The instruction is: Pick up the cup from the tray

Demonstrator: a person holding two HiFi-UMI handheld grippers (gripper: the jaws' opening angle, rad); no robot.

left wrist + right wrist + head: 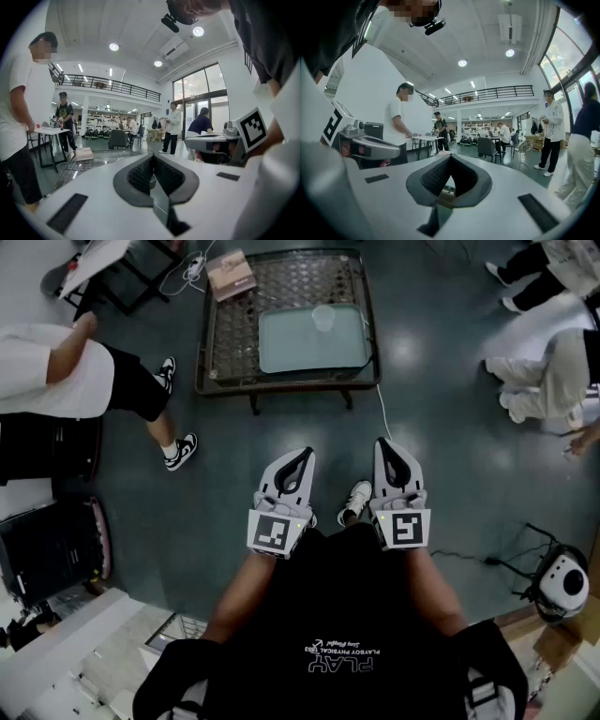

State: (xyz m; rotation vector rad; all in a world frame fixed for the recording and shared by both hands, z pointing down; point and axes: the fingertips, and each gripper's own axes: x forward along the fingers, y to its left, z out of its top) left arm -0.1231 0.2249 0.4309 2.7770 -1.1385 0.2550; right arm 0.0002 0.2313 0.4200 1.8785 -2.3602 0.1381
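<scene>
A clear plastic cup (323,317) stands upright at the far edge of a pale green tray (298,351), which lies on a low wicker table (281,385) ahead of me. Both grippers hang close to my body, well short of the table. In the head view the left gripper (305,454) has its jaws shut with nothing between them. To its right, level with it, the right gripper (384,443) is also shut and empty. In the left gripper view the left gripper (152,157) shows dark pads meeting at the tip. The right gripper (450,157) looks the same, with a strip of wicker table (446,197) showing below.
A brown box (231,274) sits on the table's far left corner. A person in a white shirt (56,371) stands at the left, other people (548,376) at the right. A white cable (384,413) trails from the table. A white device (562,584) lies at the right.
</scene>
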